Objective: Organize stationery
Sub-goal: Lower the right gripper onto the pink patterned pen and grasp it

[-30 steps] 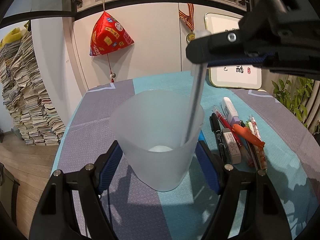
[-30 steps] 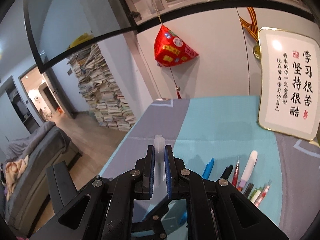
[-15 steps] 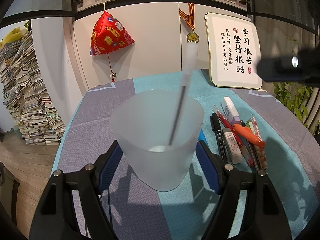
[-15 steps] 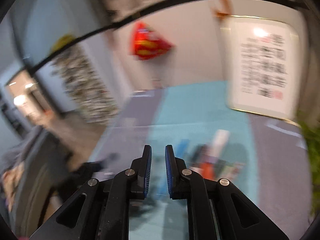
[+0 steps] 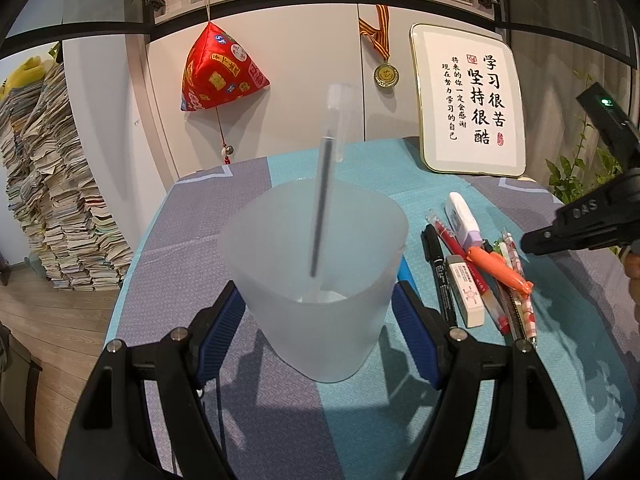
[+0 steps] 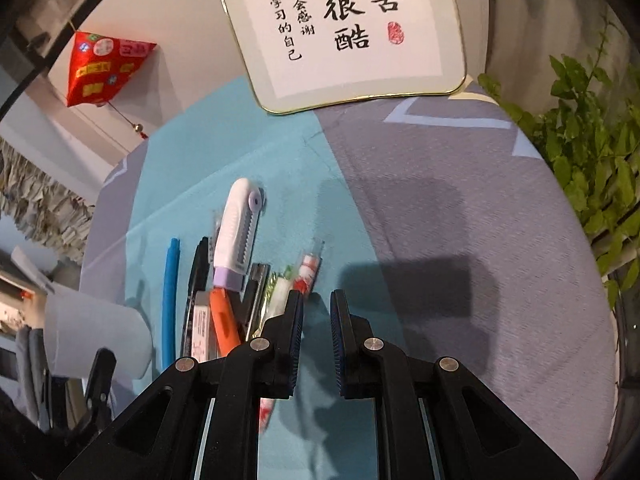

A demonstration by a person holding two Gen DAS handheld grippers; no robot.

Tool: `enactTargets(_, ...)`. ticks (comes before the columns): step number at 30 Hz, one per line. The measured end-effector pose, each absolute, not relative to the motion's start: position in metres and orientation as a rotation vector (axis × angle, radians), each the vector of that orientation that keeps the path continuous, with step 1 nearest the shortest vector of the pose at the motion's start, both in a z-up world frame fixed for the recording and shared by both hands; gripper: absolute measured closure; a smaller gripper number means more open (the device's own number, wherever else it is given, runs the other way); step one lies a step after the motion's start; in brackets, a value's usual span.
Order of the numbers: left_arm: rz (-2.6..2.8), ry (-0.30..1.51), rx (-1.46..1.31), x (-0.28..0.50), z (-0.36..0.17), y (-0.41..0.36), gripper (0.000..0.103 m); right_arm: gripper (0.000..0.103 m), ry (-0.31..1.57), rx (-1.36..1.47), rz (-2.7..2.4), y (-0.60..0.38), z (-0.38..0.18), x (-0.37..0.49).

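My left gripper [image 5: 318, 312] is shut on a frosted plastic cup [image 5: 316, 272] standing on the tablecloth. A clear pen [image 5: 326, 184] stands tilted inside the cup. To the cup's right lie several stationery items: a black marker [image 5: 438, 268], a white eraser [image 5: 464, 290], a red pen [image 5: 472, 276], an orange cutter [image 5: 500, 268] and a white correction tape [image 5: 462, 218]. My right gripper [image 6: 316, 308] is open and empty, low over the right edge of this pile, beside a patterned pen [image 6: 308, 272]. The cup also shows in the right wrist view [image 6: 96, 332].
A framed calligraphy board [image 5: 472, 100] leans at the table's back right. A green plant [image 6: 592, 152] stands off the right edge. A red pyramid ornament [image 5: 218, 72] hangs on the cabinet behind. Stacks of books [image 5: 52, 200] stand on the floor at left.
My right gripper let go of the clear pen into the cup, then swung away to the right and down over the pile of stationery. The left gripper and cup stayed still.
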State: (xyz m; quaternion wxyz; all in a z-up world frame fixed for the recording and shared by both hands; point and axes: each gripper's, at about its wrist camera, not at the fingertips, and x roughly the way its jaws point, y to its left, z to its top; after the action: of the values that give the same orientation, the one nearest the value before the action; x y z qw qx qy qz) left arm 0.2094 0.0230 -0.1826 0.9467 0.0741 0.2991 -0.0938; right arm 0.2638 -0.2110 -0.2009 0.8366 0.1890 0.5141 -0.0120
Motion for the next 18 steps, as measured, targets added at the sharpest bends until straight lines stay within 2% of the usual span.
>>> enactTargets(5,-0.190,0.610,0.152,0.209,-0.183,0.024,0.028,0.087,1.085,0.469,-0.057,-0.213,-0.204,0.279)
enactTargets(7,-0.191,0.609,0.152,0.209,-0.182,0.023,0.028,0.070,1.087,0.483,-0.062,-0.212,-0.204,0.284)
enactTargets(9,-0.191,0.610,0.152,0.209,-0.183,0.023,0.028,0.064,1.084,0.488,-0.072,-0.211,-0.204,0.286)
enactTargets(14,-0.190,0.610,0.152,0.209,-0.183,0.024,0.028,0.065,1.071,0.460,-0.116,-0.205,-0.206,0.291)
enactTargets(17,-0.190,0.609,0.152,0.209,-0.183,0.024,0.028,0.074,1.081,0.438,-0.145,-0.204,-0.206,0.293)
enactTargets(18,-0.191,0.610,0.152,0.209,-0.183,0.024,0.028,0.082,1.085,0.423,-0.146,-0.204,-0.206,0.294)
